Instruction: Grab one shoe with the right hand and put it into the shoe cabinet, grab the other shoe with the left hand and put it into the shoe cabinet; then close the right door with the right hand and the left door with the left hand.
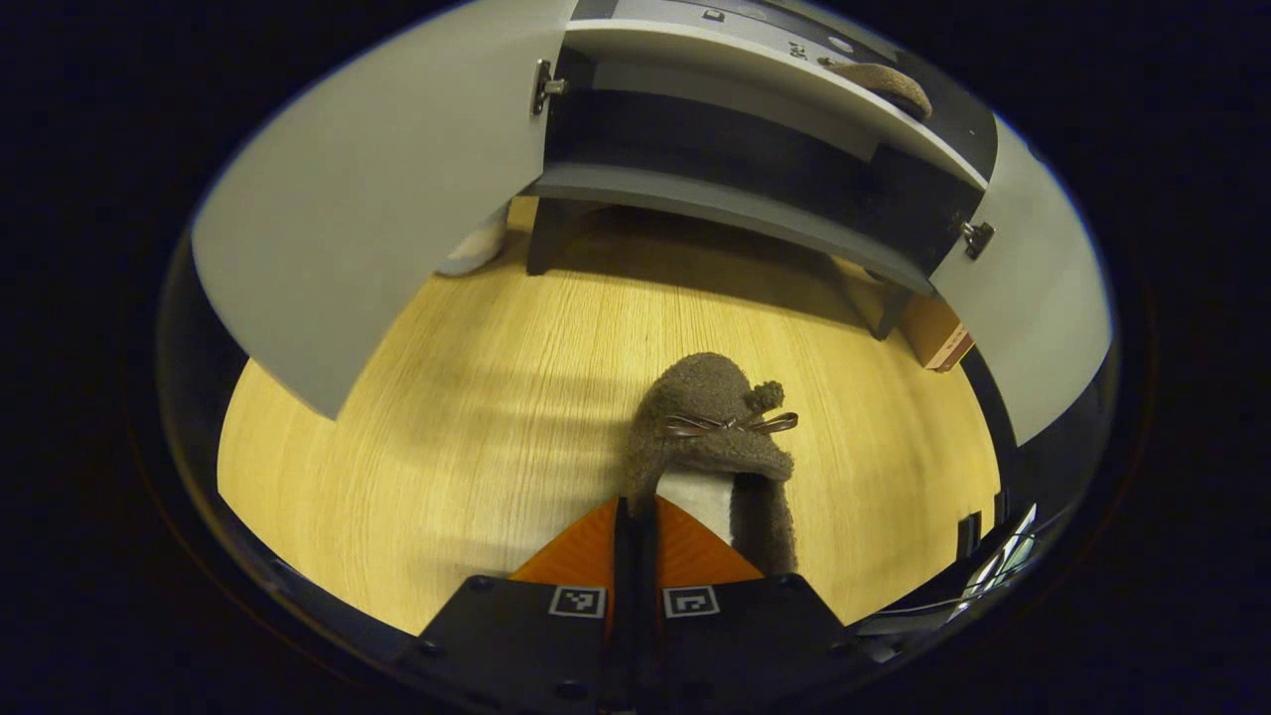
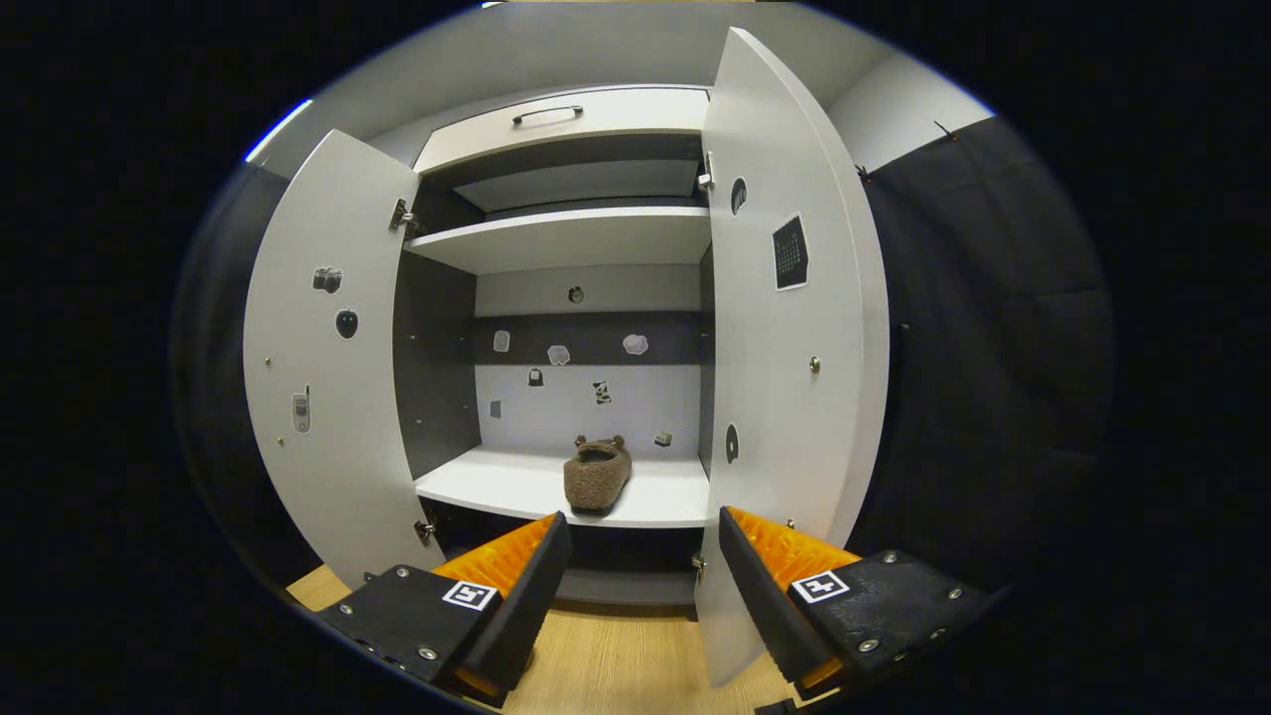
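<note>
A brown fuzzy slipper with a small bow lies on the wooden floor, toe pointing toward the shoe cabinet. My left gripper is shut, its fingers pinching the slipper's left rim near the heel. The second brown slipper rests on the cabinet's lower white shelf, heel toward me; it also appears as the slipper high in the left gripper view. My right gripper is held open in front of the cabinet, with nothing between its fingers. Both the left door and the right door stand wide open.
The right door's edge hangs close to my right gripper's right finger. A drawer with a handle tops the cabinet. A cardboard box sits on the floor by the cabinet's right leg, and a white object lies behind the left door.
</note>
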A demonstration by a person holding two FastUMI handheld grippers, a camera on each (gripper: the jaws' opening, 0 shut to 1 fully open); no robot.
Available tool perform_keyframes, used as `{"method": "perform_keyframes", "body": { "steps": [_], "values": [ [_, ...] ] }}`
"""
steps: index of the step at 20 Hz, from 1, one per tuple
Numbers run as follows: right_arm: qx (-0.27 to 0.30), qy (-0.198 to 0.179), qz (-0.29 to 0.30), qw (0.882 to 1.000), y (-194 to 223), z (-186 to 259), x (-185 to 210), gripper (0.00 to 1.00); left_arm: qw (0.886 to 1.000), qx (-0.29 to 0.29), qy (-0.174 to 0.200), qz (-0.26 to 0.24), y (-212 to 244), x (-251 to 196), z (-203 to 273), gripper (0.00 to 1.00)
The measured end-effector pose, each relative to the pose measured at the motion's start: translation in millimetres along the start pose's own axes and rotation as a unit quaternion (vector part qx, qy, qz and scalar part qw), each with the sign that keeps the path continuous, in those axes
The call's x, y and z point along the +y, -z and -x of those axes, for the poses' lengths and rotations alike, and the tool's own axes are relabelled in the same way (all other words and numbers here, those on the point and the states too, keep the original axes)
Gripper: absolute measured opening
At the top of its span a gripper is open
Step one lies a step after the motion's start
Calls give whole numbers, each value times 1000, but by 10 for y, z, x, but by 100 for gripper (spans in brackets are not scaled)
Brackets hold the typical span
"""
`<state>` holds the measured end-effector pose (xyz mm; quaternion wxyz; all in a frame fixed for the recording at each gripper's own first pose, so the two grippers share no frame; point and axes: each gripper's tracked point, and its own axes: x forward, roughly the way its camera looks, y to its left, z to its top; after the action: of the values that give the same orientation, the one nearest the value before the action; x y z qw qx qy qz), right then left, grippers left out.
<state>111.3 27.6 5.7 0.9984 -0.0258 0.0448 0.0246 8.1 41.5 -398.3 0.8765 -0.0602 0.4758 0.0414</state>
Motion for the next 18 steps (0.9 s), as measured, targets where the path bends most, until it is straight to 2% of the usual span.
{"method": "perform_keyframes", "body": {
  "steps": [4,10,13,18],
  "values": [
    [-18,-7,25,999,-85,-25,83,92,998,-50,23,-16,-652,-145,691,7],
    [-24,-34,20,999,-144,-5,214,92,992,-111,44,-33,-1352,-493,1407,7],
    [-20,-37,10,999,-143,27,178,92,987,-144,66,-13,-1784,-676,1635,7],
    [-18,-33,5,999,-146,61,85,92,977,-205,49,-22,-2597,-761,1684,7]
  ]
}}
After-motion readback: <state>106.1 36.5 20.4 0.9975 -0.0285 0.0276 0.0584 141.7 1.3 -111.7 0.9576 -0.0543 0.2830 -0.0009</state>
